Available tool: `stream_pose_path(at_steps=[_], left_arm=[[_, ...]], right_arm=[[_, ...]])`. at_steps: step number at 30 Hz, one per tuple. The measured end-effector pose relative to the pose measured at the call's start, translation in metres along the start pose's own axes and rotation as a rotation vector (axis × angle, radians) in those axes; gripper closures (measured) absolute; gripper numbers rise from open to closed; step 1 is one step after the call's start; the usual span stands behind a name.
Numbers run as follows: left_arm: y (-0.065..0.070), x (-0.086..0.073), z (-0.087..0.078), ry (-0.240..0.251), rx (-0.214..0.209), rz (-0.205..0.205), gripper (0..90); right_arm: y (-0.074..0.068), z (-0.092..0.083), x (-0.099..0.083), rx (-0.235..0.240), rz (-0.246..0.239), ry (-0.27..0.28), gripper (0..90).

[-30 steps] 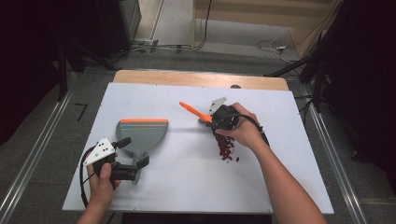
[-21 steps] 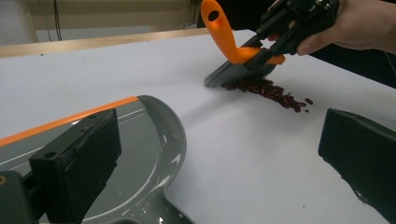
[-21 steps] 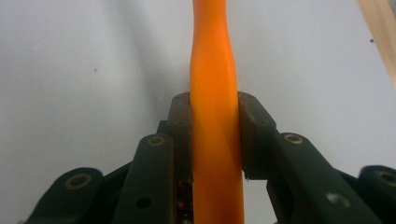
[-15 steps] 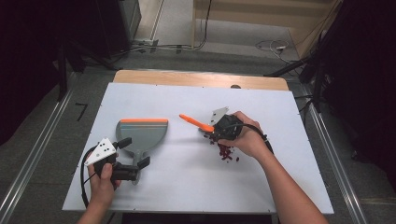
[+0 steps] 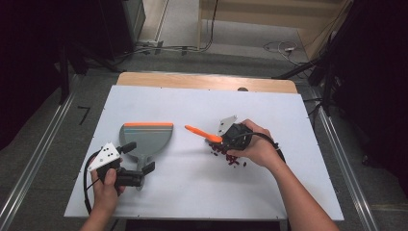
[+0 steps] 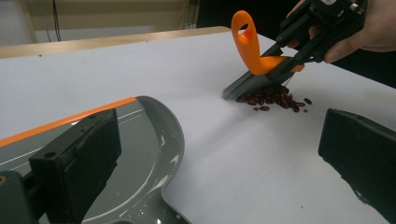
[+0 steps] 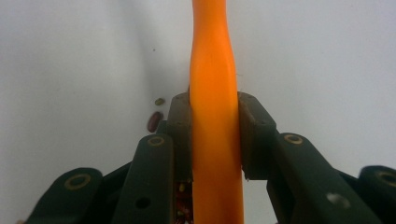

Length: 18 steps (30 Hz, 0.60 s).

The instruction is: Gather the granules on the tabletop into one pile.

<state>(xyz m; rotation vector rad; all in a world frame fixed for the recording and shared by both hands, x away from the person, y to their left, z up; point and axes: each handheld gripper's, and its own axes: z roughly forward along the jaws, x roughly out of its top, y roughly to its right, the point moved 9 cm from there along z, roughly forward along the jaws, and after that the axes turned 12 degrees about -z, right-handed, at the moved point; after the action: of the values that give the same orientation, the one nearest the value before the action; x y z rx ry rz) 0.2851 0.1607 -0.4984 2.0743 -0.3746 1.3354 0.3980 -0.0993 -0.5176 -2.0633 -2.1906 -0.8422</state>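
Note:
My right gripper (image 5: 220, 139) is shut on the orange handle of a small brush (image 5: 199, 131); the right gripper view shows both pads pressed against the brush handle (image 7: 215, 93). The brush's dark bristles (image 6: 243, 86) rest at the edge of a pile of red beans (image 5: 231, 156) on the white tabletop. A grey dustpan (image 5: 146, 137) with an orange lip lies left of centre. My left gripper (image 5: 139, 158) sits at the dustpan's handle end, open, its jaws wide apart on either side. In the left gripper view the beans (image 6: 273, 98) lie beyond the pan (image 6: 140, 135).
The white table board (image 5: 192, 192) has bare surface between the dustpan and the beans. A few stray beans (image 7: 154, 121) lie apart from the pile. A wooden strip (image 5: 192, 81) runs along the far edge; cables lie on the floor behind.
The right gripper has carried the brush a little toward the near edge, onto the beans. The left gripper and the dustpan have stayed where they were.

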Motion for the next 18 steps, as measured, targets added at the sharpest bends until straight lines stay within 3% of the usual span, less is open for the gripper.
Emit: stream_pose_path(at_steps=[5, 7, 11, 13, 15, 17, 18], left_arm=[[0.0, 0.0, 0.0, 0.001, 0.001, 0.002, 0.0], [0.0, 0.0, 0.0, 0.002, 0.002, 0.001, 0.0], [-0.001, 0.0, -0.001, 0.003, 0.002, -0.001, 0.0], [-0.001, 0.0, -0.001, 0.002, 0.002, -0.004, 0.0], [-0.002, 0.0, 0.0, 0.0, 0.003, -0.004, 0.0], [-0.001, 0.0, 0.0, -0.001, 0.004, -0.003, 0.0], [0.0, 0.0, 0.0, -0.001, 0.003, 0.0, 0.0]], right_arm=[[0.005, -0.004, 0.0, -0.027, -0.007, -0.001, 68.9], [0.011, -0.013, 0.002, -0.039, 0.029, 0.034, 69.0], [0.013, -0.027, 0.003, -0.034, 0.043, 0.05, 69.0], [0.006, -0.042, 0.003, 0.032, 0.056, 0.065, 69.0], [0.002, -0.046, 0.003, 0.059, 0.067, 0.067, 69.0], [-0.009, -0.049, 0.003, 0.11, 0.068, 0.072, 69.0], [-0.021, -0.05, 0.001, 0.147, 0.065, 0.05, 69.0]])
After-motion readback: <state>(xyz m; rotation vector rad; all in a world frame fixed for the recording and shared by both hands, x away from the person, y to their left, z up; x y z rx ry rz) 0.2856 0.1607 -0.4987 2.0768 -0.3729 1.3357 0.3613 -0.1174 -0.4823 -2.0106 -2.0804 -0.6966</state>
